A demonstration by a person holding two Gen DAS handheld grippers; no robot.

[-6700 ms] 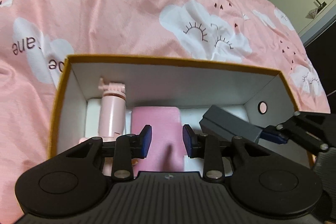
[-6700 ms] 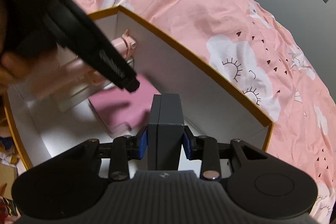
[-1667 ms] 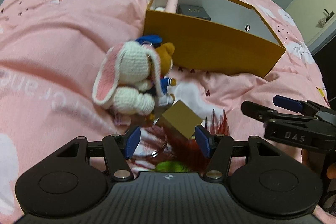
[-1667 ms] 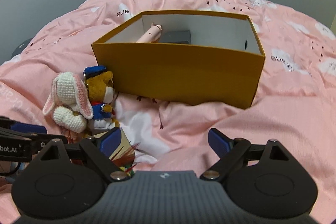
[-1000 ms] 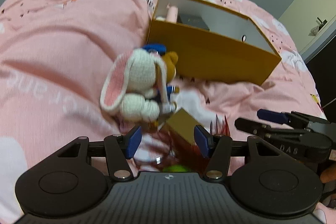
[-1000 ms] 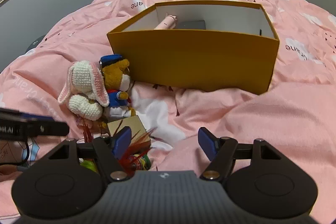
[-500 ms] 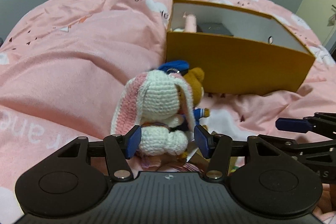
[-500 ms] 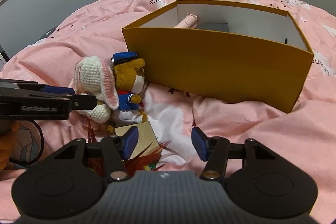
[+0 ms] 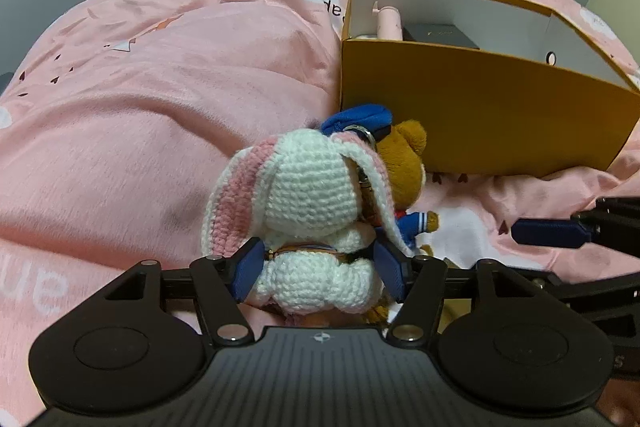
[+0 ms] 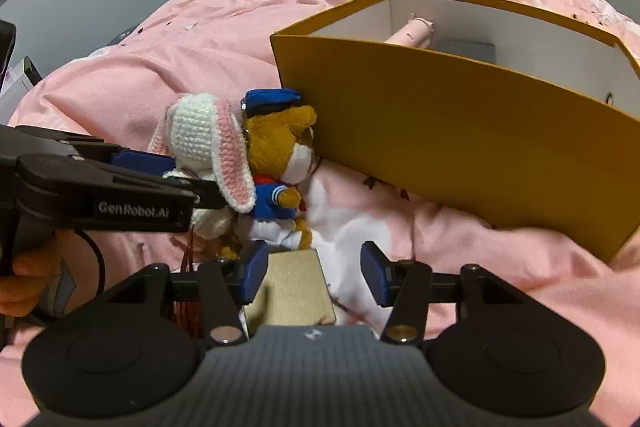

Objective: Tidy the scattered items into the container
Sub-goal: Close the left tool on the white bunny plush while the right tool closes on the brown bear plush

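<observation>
Step in hand: a double pick-up of the loose items lying just outside the container; neither is gripped yet.
Left gripper (image 9: 318,269): at the near edge of the left wrist view, its fingers (image 9: 249,269) straddle the crocheted rabbit (image 9: 306,203) low on its body; the jaws have just been opening and are released, the blue pads beside the wool rather than pressing it in.
Right gripper (image 10: 312,277): near, to the right of the left one; its jaws have just been closing and stand released around the small tan box (image 10: 294,287), the left pad close against it, the right pad clear of it.
Next move, as I judge it: each gripper needs to close on its item, firmly on the box and gently on the soft rabbit, then lift over the near wall of the container.
Risk: the bear in a blue cap (image 10: 280,155) leans against the rabbit, and a metal ring shows between them, so they may be linked and rise together.
Container: the orange cardboard box (image 9: 480,115) sits farther off, to the right, open-topped, already holding a pink bottle (image 9: 387,23) and a dark case (image 9: 436,33).
Surface: a bed with a rumpled pink quilt (image 9: 160,99) printed with white clouds, soft and uneven.
Room: grey wall at the far side, some plush toys in the far corner.
</observation>
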